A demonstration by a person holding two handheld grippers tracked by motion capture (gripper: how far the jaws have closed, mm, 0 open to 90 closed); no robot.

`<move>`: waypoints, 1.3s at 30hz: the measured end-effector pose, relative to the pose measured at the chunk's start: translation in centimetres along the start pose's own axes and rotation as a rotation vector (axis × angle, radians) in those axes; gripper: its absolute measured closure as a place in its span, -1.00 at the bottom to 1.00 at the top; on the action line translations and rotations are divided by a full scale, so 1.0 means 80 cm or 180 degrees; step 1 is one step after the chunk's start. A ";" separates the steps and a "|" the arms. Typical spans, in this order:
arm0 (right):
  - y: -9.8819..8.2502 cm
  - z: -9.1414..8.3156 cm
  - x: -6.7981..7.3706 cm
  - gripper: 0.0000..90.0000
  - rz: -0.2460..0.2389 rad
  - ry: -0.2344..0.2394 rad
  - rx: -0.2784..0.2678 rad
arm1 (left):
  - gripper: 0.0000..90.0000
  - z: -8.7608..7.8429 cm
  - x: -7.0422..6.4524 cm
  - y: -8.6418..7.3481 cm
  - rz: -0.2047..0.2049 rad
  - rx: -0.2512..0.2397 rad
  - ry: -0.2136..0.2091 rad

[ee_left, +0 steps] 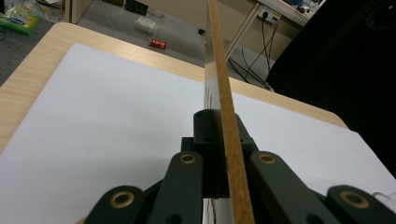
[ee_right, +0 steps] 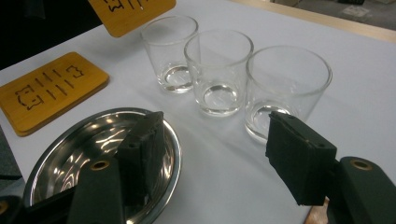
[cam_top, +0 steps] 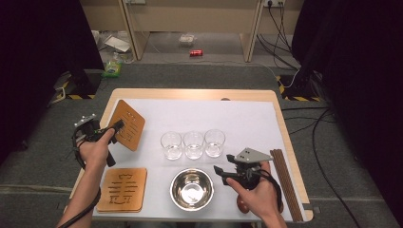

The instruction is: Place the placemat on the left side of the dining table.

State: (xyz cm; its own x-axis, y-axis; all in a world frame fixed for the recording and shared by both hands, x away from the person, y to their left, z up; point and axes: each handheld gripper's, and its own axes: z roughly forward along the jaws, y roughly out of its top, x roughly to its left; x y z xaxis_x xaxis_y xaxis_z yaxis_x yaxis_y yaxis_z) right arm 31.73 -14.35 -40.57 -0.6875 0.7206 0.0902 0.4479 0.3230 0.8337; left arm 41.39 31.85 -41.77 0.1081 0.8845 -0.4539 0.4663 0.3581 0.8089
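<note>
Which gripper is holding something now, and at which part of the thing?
The left gripper clamps the lifted brown wooden mat at its edge. The right gripper is open, holding nothing.

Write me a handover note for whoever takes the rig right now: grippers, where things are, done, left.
Left gripper: shut on the lifted wooden coaster, held edge-on between its jaws above the table's left rear.
Right gripper: open, holding nothing, near the steel bowl and pointing toward the three glasses.
Second wooden coaster lies flat at front left. Chopsticks lie along the right edge.
Done: one coaster picked up.
Left: probably set that coaster down; the glasses are untouched.
</note>
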 end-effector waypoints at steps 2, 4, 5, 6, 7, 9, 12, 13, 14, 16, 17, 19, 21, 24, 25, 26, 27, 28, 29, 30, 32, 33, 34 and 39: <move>-0.007 -0.003 0.000 -0.16 0.0036 -0.0022 0.0000 | 0.91 0.004 0.001 0.000 0.0003 0.0014 0.0016; -0.014 -0.006 0.000 -0.16 0.0078 -0.0043 -0.0008 | 0.91 0.008 0.003 -0.001 0.0008 0.0041 0.0046; -0.017 -0.008 0.000 -0.16 0.0090 -0.0049 -0.0003 | 0.92 0.009 0.003 -0.001 0.0003 0.0041 0.0050; -0.019 -0.010 0.000 -0.16 0.0122 -0.0054 -0.0006 | 0.91 0.011 0.004 -0.001 0.0008 0.0046 0.0055; -0.024 -0.014 -0.001 -0.16 0.0137 -0.0077 -0.0007 | 0.92 0.014 0.005 -0.001 -0.0002 0.0041 0.0060; -0.025 -0.016 -0.001 -0.16 0.0147 -0.0089 -0.0001 | 0.92 0.016 0.006 -0.002 -0.0004 0.0048 0.0072; -0.032 -0.020 -0.003 -0.15 0.0198 -0.0121 -0.0024 | 0.92 0.021 0.009 -0.002 -0.0015 0.0056 0.0107; -0.034 -0.020 -0.003 -0.15 0.0216 -0.0122 -0.0020 | 0.91 0.023 0.010 -0.002 -0.0014 0.0063 0.0117; -0.037 -0.021 -0.005 -0.15 0.0220 -0.0128 -0.0008 | 0.92 0.024 0.011 -0.003 -0.0019 0.0062 0.0128; -0.039 -0.022 -0.006 -0.15 0.0229 -0.0128 -0.0008 | 0.91 0.026 0.011 -0.003 -0.0032 0.0056 0.0137; -0.040 -0.022 -0.007 -0.15 0.0234 -0.0130 -0.0003 | 0.92 0.028 0.011 -0.003 -0.0036 0.0056 0.0146; -0.042 -0.023 -0.006 -0.15 0.0244 -0.0127 -0.0006 | 0.92 0.034 0.010 -0.002 -0.0046 0.0061 0.0159; -0.042 -0.023 -0.007 -0.15 0.0241 -0.0124 -0.0009 | 0.91 0.036 0.010 -0.002 -0.0032 0.0075 0.0170; -0.043 -0.024 -0.007 -0.15 0.0239 -0.0126 -0.0020 | 0.92 0.045 0.009 0.000 -0.0036 0.0087 0.0190; -0.043 -0.025 -0.007 -0.15 0.0242 -0.0126 -0.0031 | 0.91 0.047 0.009 0.000 -0.0043 0.0098 0.0193; -0.043 -0.025 -0.006 -0.15 0.0273 -0.0134 -0.0045 | 0.91 0.051 0.008 0.001 -0.0058 0.0098 0.0195; -0.043 -0.025 -0.006 -0.15 0.0273 -0.0134 -0.0045 | 0.92 0.051 0.008 0.001 -0.0058 0.0098 0.0195; -0.043 -0.025 -0.007 -0.15 0.0259 -0.0135 -0.0054 | 0.92 0.055 0.008 0.001 -0.0059 0.0111 0.0202; -0.044 -0.025 -0.007 -0.15 0.0267 -0.0132 -0.0053 | 0.92 0.056 0.009 0.002 -0.0058 0.0111 0.0206; -0.044 -0.025 -0.007 -0.14 0.0269 -0.0128 -0.0053 | 0.92 0.060 0.010 0.003 -0.0079 0.0111 0.0218; -0.044 -0.025 -0.007 -0.15 0.0271 -0.0127 -0.0052 | 0.92 0.062 0.011 0.003 -0.0099 0.0109 0.0224; -0.044 -0.024 -0.007 -0.15 0.0270 -0.0123 -0.0052 | 0.91 0.064 0.012 0.005 -0.0107 0.0106 0.0234; -0.044 -0.024 -0.007 -0.15 0.0270 -0.0123 -0.0052 | 0.92 0.064 0.012 0.005 -0.0107 0.0106 0.0234; -0.044 -0.023 -0.007 -0.15 0.0269 -0.0122 -0.0043 | 0.91 0.070 0.017 0.006 -0.0144 0.0099 0.0267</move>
State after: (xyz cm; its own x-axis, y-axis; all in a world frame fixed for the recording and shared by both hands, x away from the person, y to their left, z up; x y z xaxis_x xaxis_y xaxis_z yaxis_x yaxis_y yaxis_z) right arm 29.51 -17.01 -42.57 -0.6250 0.7680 0.1399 0.4954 0.2518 0.8313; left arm 46.69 31.55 -44.08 0.0130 0.8900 -0.4558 0.4961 0.3900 0.7757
